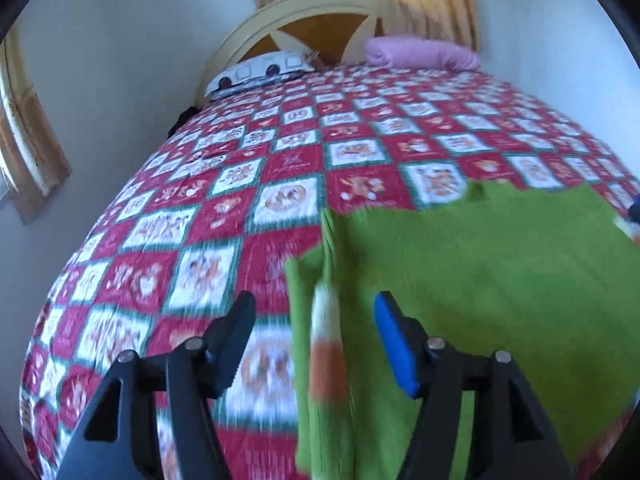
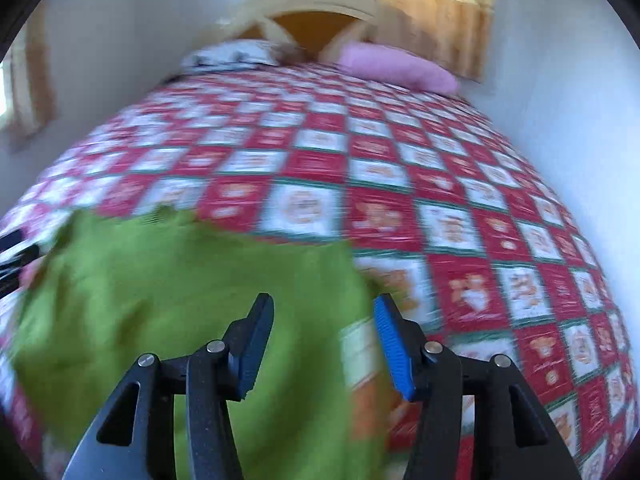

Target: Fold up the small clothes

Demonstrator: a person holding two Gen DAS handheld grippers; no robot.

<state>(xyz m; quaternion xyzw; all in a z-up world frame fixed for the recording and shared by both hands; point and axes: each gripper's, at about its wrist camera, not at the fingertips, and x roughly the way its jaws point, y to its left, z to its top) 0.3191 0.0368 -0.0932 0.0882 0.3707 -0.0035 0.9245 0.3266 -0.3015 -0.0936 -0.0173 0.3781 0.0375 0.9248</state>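
Observation:
A small green garment (image 1: 480,272) lies flat on the bed, with an orange and white striped band (image 1: 328,344) along its left edge. My left gripper (image 1: 316,312) is open above that left edge, empty. In the right wrist view the green garment (image 2: 192,288) fills the lower left, and a white and orange part (image 2: 368,368) shows at its right edge. My right gripper (image 2: 324,312) is open over the garment's right edge, empty. Both views are motion blurred.
The bed has a red, white and green checkered quilt (image 1: 200,208). A patterned white pillow (image 1: 260,70) and a pink pillow (image 1: 420,54) lie by the headboard (image 1: 304,4). White walls flank the bed. The other gripper's tip (image 2: 12,248) shows at the left edge.

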